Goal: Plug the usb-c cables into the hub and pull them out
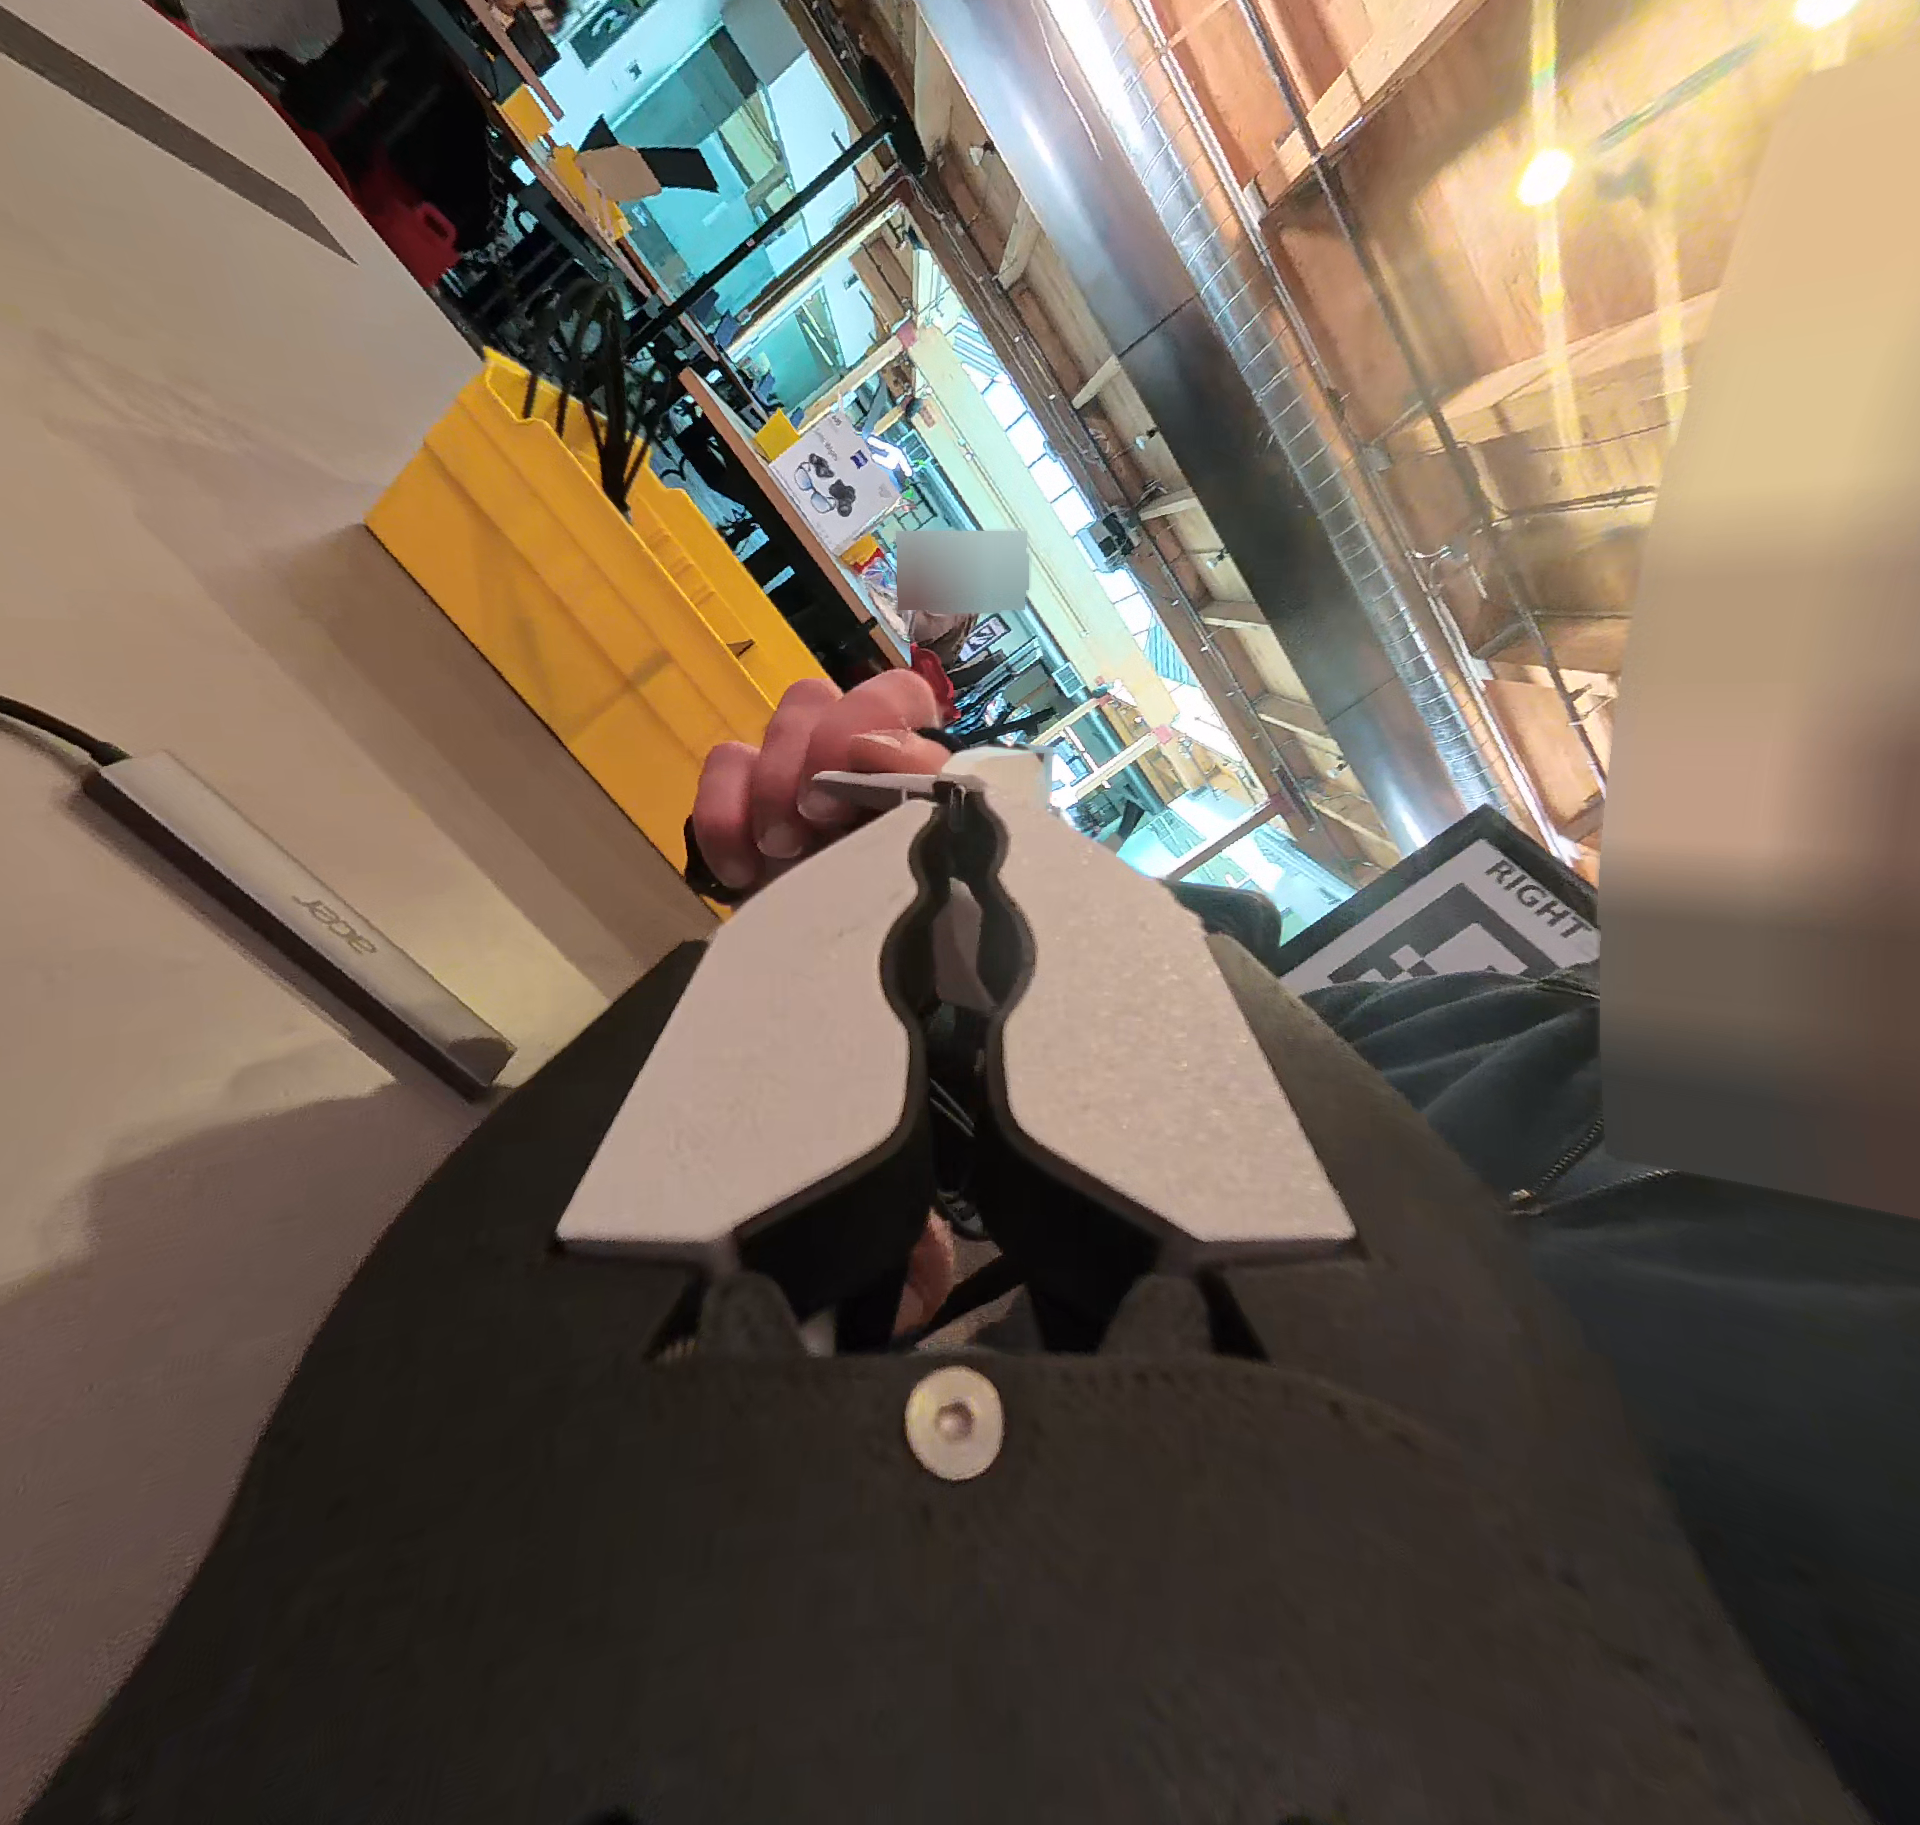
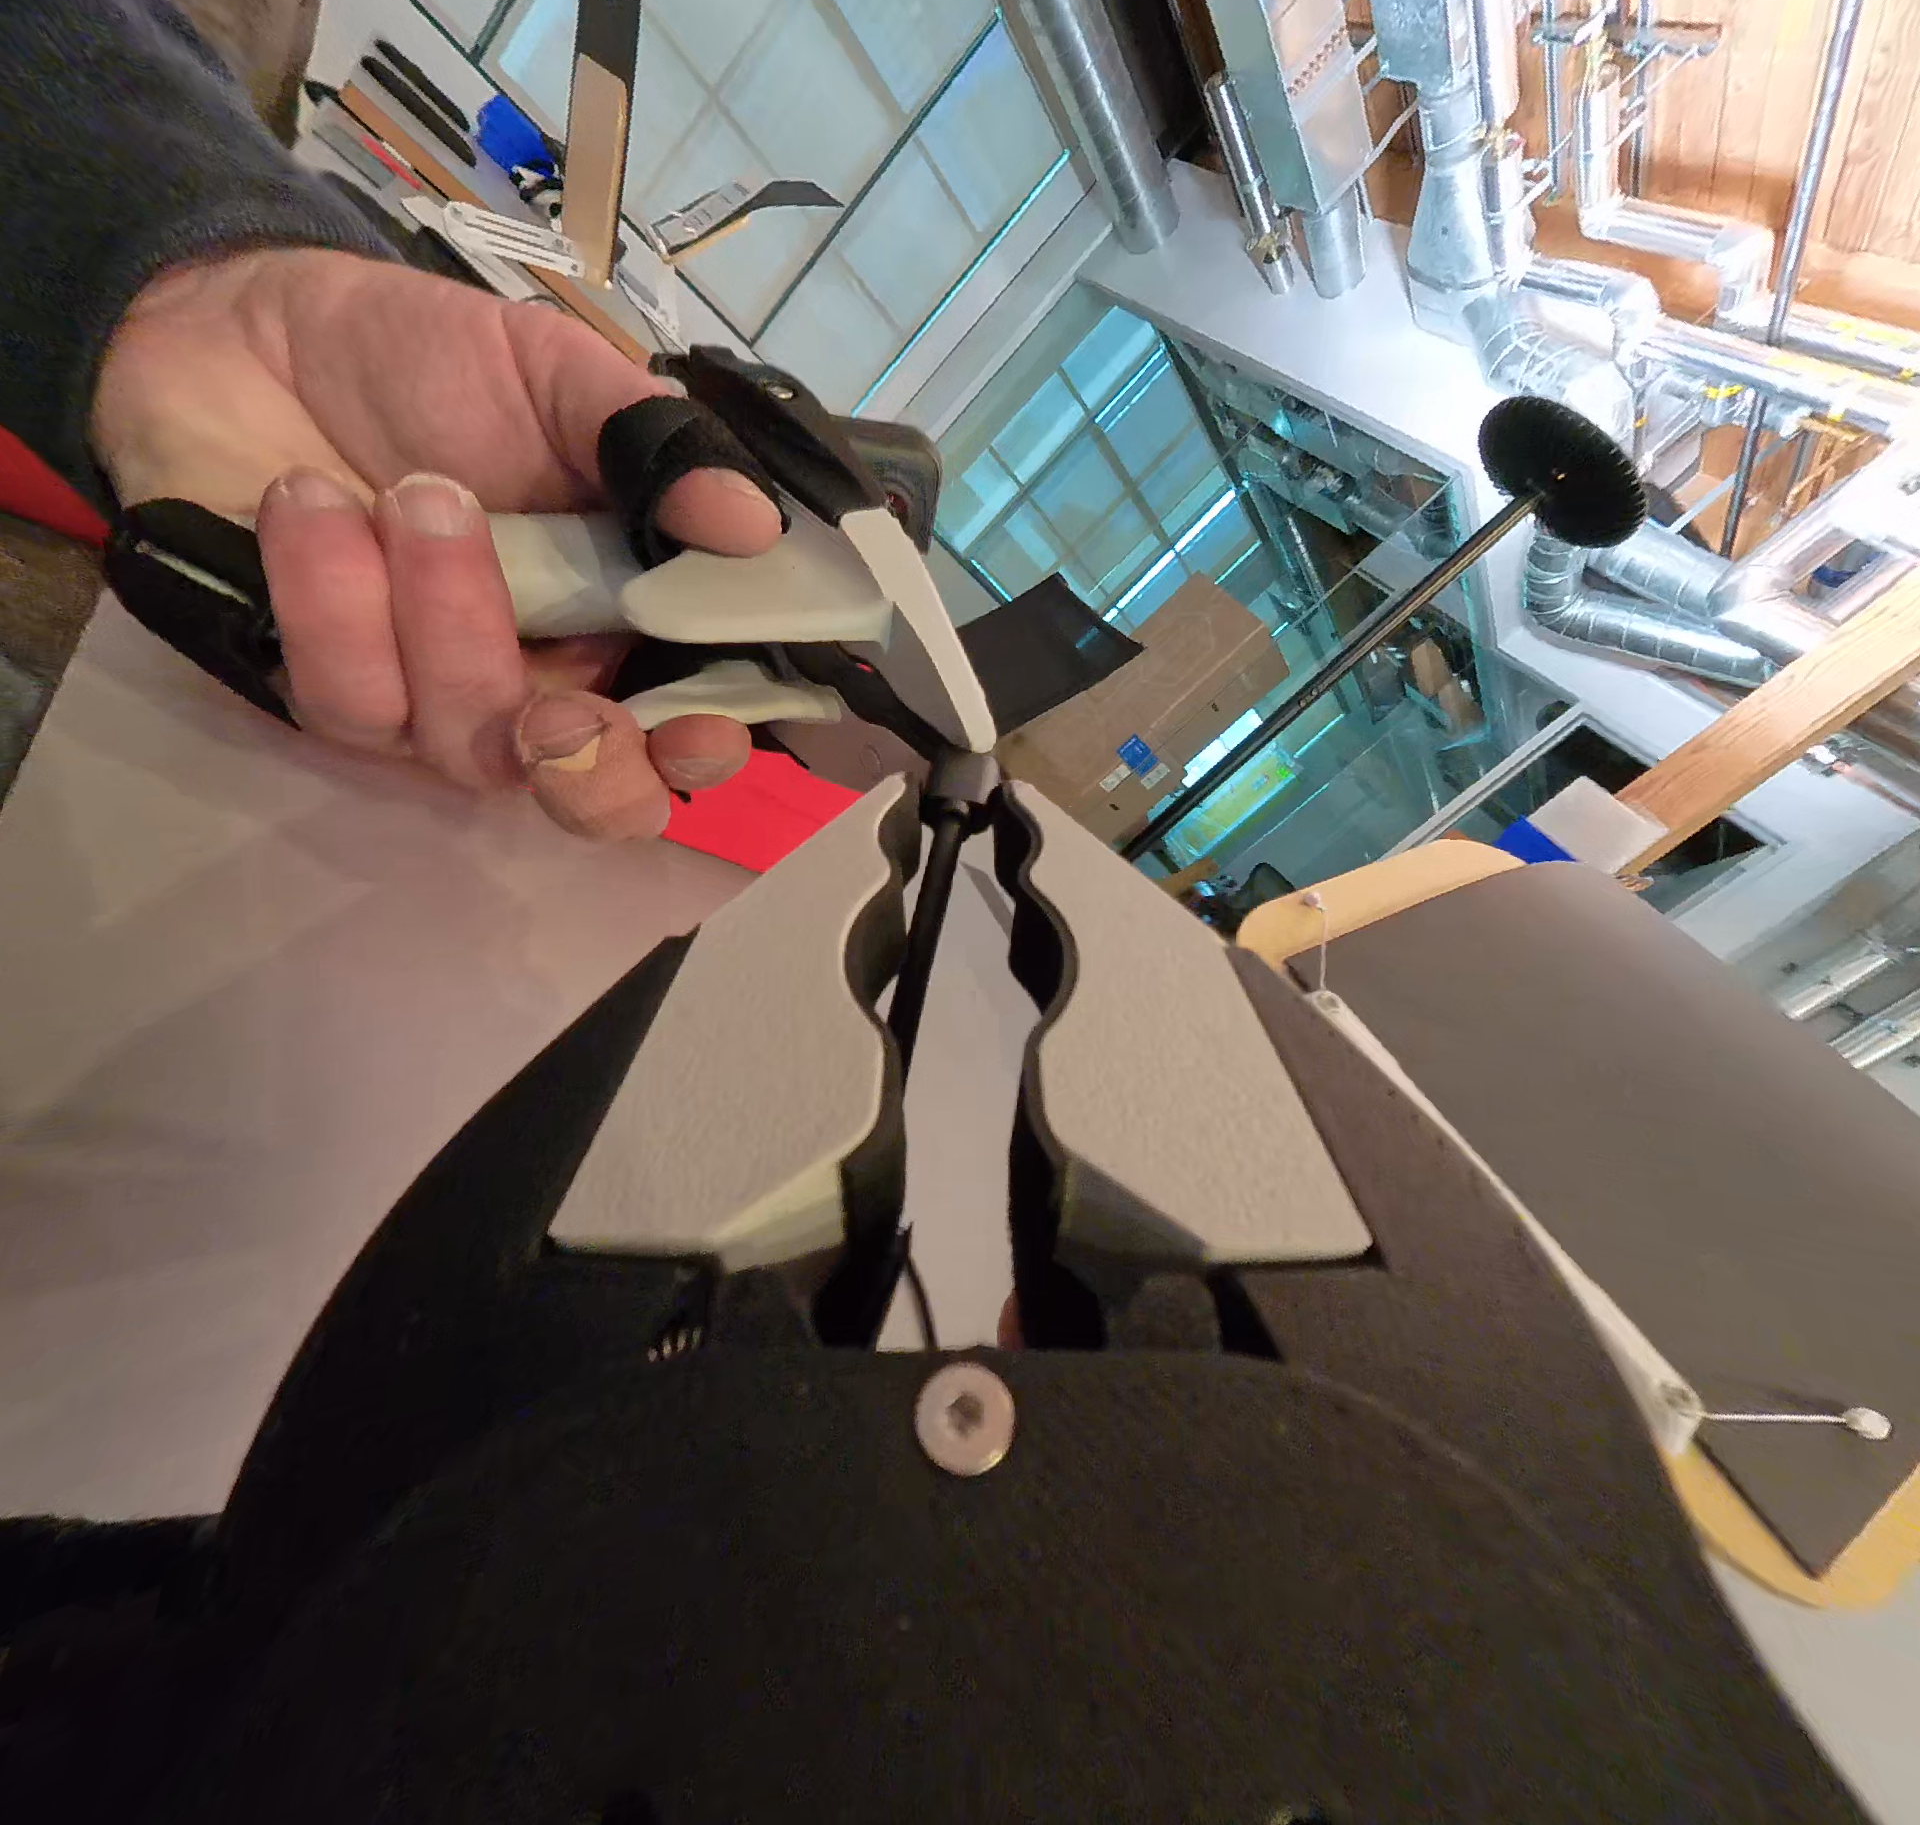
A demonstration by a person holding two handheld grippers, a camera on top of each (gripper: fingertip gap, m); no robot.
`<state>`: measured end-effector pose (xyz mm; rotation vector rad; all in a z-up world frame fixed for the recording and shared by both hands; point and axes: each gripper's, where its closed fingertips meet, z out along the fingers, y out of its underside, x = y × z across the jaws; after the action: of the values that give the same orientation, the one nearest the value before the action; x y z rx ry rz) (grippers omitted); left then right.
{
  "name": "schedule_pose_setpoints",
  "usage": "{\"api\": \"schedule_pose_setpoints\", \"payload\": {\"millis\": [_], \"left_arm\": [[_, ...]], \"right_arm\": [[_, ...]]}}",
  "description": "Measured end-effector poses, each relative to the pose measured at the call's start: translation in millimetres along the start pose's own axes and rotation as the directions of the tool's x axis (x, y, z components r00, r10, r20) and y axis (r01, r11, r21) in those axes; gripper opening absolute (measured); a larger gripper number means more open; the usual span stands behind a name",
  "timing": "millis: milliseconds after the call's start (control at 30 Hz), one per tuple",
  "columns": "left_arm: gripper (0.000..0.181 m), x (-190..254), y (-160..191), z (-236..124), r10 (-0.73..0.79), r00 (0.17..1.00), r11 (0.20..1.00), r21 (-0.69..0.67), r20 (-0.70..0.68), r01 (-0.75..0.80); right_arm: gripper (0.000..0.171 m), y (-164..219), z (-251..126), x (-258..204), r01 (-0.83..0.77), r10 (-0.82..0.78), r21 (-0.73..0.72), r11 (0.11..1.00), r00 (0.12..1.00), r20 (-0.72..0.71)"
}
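Hub [image 1: 301,918] cable cut by frame edge; plug tip [image 2: 961,773] perhaps hidden between fingertips.

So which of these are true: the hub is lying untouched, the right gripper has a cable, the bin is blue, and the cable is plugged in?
1. The silver hub lies flat with no gripper touching it. True.
2. The right gripper grips a black cable between its fingers. True.
3. The bin behind the hub is blue. False: the bin is yellow.
4. The held cable is plugged into the hub. False: its plug end sits at the gripper tips, in the air, apart from the hub.
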<state>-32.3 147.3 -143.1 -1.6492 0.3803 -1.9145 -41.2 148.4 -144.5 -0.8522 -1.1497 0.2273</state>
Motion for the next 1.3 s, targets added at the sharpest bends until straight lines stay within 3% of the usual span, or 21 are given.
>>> {"api": "schedule_pose_setpoints", "payload": {"millis": [167, 300, 333, 500, 533, 667, 1133, 1300], "left_arm": [[0.002, -1, 2, 1, -0.039, 0.999, 0.999, 0.016, -0.031, 0.039], [0.002, -7, 4, 2, -0.067, 0.998, 0.998, 0.010, -0.019, 0.067], [0.001, -9, 6, 2, -0.068, 0.998, 0.998, 0.008, -0.013, 0.068], [0.002, -15, 8, 0, -0.087, 0.996, 0.996, 0.010, -0.009, 0.087], [0.002, -13, 7, 1, -0.081, 0.997, 0.997, 0.012, -0.009, 0.081], [0.002, -10, 4, 0, -0.082, 0.996, 0.996, 0.027, -0.027, 0.082], [0.002, -14, 7, 1, -0.106, 0.994, 0.994, 0.025, -0.021, 0.106], [0.008, -29, 7, -2, -0.055, 0.994, 0.999, 0.001, 0.091, 0.055]], "right_arm": [[0.010, 0, -2, -1, -0.143, 0.142, 0.035, 0.989, 0.990, 0.025], [0.010, 0, 0, -3, -0.085, 0.086, 0.029, 0.996, 0.996, -0.009], [0.003, 0, 1, -4, -0.072, 0.072, 0.021, 0.997, 0.997, -0.009], [0.000, 4, -1, -5, -0.107, 0.107, 0.014, 0.994, 0.994, 0.016], [0.012, 3, -1, -4, -0.109, 0.108, 0.017, 0.994, 0.994, 0.008], [0.021, 10, -5, -5, -0.068, 0.068, -0.010, 0.998, 0.997, 0.020], [0.009, 13, -5, -8, -0.066, 0.065, -0.024, 0.998, 0.998, -0.026], [0.009, 26, -4, -11, -0.122, 0.124, -0.086, 0.989, 0.992, 0.022]]}}
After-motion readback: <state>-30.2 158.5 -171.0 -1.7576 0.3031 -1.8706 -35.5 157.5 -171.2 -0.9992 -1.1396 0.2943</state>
